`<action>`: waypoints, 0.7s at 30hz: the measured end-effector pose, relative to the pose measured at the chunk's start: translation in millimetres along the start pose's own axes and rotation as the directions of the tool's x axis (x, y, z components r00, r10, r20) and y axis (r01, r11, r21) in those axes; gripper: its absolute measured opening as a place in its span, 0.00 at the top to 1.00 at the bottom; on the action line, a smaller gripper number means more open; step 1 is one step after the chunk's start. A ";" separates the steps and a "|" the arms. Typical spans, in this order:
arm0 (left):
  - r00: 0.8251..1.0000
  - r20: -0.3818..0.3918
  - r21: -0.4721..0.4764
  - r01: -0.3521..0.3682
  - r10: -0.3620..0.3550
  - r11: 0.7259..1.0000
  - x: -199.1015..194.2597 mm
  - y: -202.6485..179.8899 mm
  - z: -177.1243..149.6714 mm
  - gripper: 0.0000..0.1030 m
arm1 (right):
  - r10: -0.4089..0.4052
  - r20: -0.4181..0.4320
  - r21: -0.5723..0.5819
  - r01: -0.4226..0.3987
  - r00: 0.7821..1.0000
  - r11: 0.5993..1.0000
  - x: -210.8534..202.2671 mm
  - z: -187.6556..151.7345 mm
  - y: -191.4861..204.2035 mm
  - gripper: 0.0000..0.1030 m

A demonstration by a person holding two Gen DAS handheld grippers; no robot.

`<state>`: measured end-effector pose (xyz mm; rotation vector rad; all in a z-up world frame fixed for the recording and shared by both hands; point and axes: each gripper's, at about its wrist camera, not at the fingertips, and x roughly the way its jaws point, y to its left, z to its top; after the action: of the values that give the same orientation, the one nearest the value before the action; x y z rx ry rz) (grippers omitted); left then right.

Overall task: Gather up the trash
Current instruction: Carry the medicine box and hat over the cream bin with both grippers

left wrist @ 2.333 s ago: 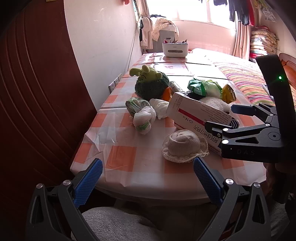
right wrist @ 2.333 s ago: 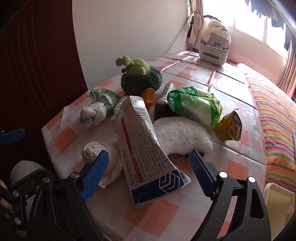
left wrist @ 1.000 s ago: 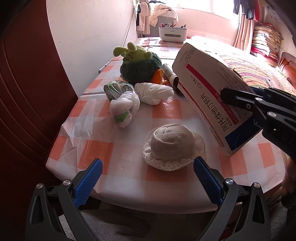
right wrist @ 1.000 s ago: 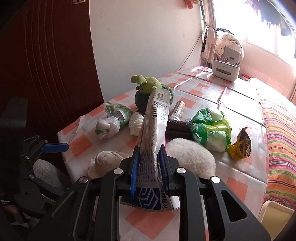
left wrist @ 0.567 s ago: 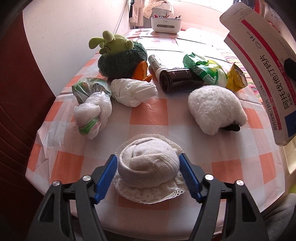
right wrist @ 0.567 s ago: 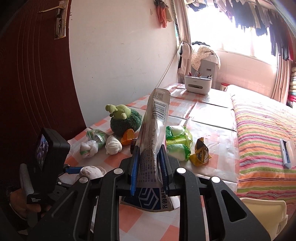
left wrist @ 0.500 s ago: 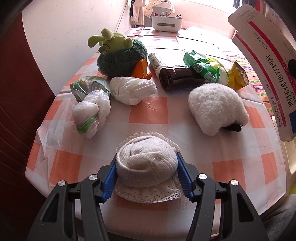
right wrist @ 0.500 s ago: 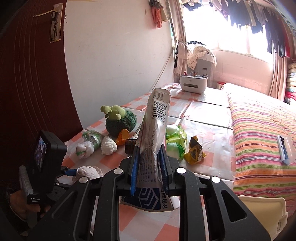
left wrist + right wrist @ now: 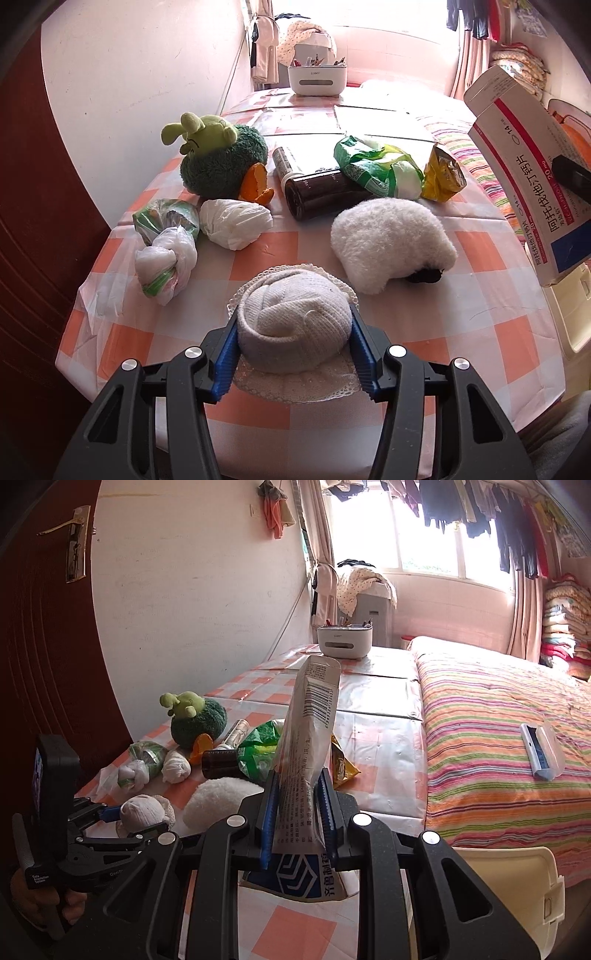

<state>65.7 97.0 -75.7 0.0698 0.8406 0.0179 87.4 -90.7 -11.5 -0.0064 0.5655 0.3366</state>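
My left gripper is shut on a cream knitted hat with a lace brim at the near edge of the checked table. My right gripper is shut on a flattened white medicine box and holds it upright above the table; the box also shows at the right in the left wrist view. Knotted plastic bags, a white wad, a dark jar, a green wrapper and a yellow snack bag lie on the table.
A green plush toy and a white fluffy toy sit on the table. A cream bin stands at the table's right. A white organiser is at the far end. A striped bed lies right; a wall is left.
My left gripper moved in over the hat and closed on it. My right gripper lifted the box higher and drew it back toward the right.
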 end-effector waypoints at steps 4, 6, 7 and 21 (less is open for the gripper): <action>0.998 0.055 0.010 0.031 -0.031 0.999 -4.6 -13.6 7.4 0.50 | -0.042 0.008 0.010 0.042 0.999 0.999 -6.0 -5.8 -10.7 0.80; 0.995 0.076 0.017 0.058 -0.059 0.998 -4.9 -21.4 13.0 0.50 | -0.061 0.006 0.026 0.061 0.998 0.998 -8.1 -8.7 -17.6 0.80; 0.994 0.084 0.018 0.071 -0.073 0.997 -5.5 -25.2 15.6 0.50 | -0.075 0.008 0.034 0.075 0.997 0.997 -9.6 -10.0 -21.2 0.80; 0.954 0.207 0.120 0.196 -0.217 0.973 -34.9 -84.9 53.0 0.50 | -0.224 0.002 0.131 0.221 0.975 0.966 -27.9 -24.3 -62.6 0.79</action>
<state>80.9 7.9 -20.4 0.0748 0.6241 -0.2255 72.3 -160.9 -22.7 0.0581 0.5637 0.0804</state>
